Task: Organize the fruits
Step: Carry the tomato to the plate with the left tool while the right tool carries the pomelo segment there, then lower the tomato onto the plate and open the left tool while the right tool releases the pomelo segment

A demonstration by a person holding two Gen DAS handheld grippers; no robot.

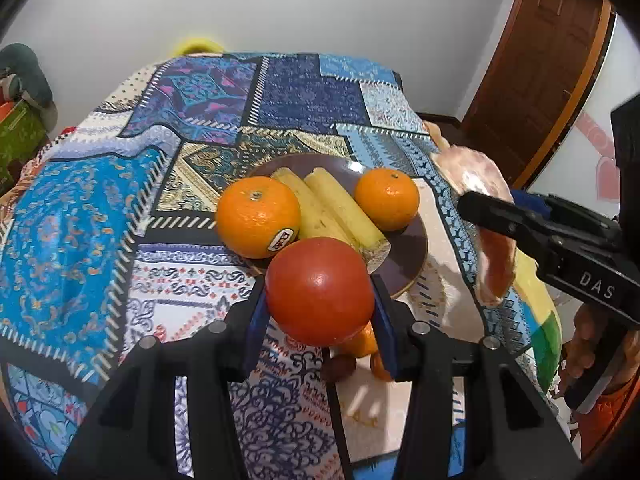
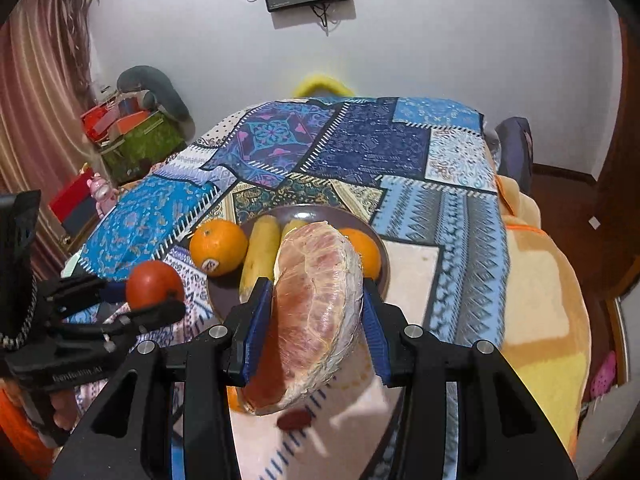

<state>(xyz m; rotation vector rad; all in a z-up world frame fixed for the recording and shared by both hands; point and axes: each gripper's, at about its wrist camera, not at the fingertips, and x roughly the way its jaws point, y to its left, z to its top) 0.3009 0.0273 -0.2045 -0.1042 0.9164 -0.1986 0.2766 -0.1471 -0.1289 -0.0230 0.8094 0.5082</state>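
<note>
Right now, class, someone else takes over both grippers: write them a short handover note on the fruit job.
Left gripper: shut on the tomato, held near the plate's front edge.
Right gripper: shut on the pomelo wedge, held near the plate.
On the plate: two bananas and two oranges.
Done: those four are plated.
Left: set down tomato and wedge, probably on the plate; small fruits lie on the cloth beneath.

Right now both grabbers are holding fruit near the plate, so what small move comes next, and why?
Probably ease the left gripper forward and set its tomato on the plate's bare near edge. It hangs nearest that spot, while the right gripper holds the bulkier pomelo wedge.
</note>
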